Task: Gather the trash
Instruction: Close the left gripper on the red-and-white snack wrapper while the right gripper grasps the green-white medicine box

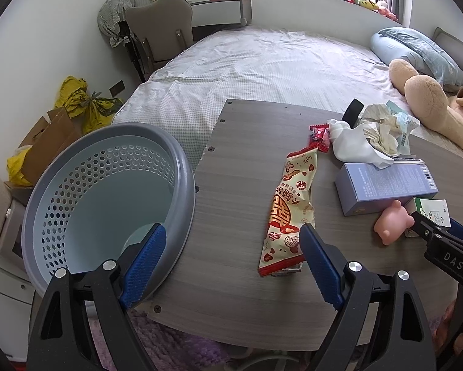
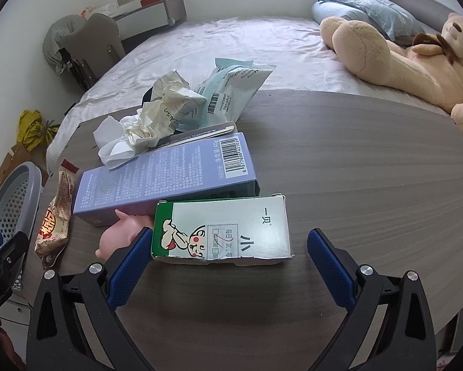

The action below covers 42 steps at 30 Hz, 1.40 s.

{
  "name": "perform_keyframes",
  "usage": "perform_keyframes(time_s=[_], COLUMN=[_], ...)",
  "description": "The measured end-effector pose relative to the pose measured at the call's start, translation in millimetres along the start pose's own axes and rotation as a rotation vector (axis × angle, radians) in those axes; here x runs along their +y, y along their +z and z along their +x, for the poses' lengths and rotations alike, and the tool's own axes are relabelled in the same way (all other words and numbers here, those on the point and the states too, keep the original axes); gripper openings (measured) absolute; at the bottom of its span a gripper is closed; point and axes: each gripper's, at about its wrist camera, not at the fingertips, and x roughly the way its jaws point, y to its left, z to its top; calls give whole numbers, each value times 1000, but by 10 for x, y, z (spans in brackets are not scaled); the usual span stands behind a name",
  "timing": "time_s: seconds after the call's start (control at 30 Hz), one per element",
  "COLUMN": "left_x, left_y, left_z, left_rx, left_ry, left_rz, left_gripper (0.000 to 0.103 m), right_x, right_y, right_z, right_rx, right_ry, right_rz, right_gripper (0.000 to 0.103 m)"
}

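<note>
A grey-rimmed perforated waste basket (image 1: pixel 108 198) stands at the table's left edge; it also shows in the right wrist view (image 2: pixel 13 204). My left gripper (image 1: pixel 231 241) is open, its fingers straddling the basket rim and a red-and-cream snack wrapper (image 1: pixel 288 213). My right gripper (image 2: pixel 230 245) is open around a green-and-white carton (image 2: pixel 225 228), not closed on it. Behind lie a lilac box (image 2: pixel 166 179), crumpled paper (image 2: pixel 166 105), a white tissue (image 2: pixel 114 142) and a pale blue packet (image 2: pixel 231 92). A pink toy pig (image 2: pixel 120 235) lies by the left finger.
The wooden table (image 2: pixel 355 170) stands against a bed (image 1: pixel 262 61). A teddy bear (image 2: pixel 401 61) and a pillow (image 2: pixel 370 9) lie on it. A chair (image 1: pixel 160 31), yellow bags (image 1: pixel 83 102) and cardboard (image 1: pixel 46 145) are at the left wall.
</note>
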Motion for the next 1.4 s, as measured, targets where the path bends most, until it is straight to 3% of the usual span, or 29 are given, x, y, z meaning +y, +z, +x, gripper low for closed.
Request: perform_keyframes(time_s=[0.27,0.37,0.9,1.4], left_x=[5,10,-103,-304], left_y=[-5,-3,16,107], left_z=[-17,-29,2,391], left_rx=[-3,-6,15,50], left_ry=[-12,-16,-85,-72], left_rz=[-8,-11,3,28], left_gripper=[84,84,84,84], right_x=[28,57,-206,-334], right_y=[13,1,-2,-34], right_z=[10,-2,-260,-267], right_rx=[-26,-27,-74,-73], right_ry=[-15,-2,31,88], right_rz=[-22,-32,21,61], right_gripper=[95,84,83,83])
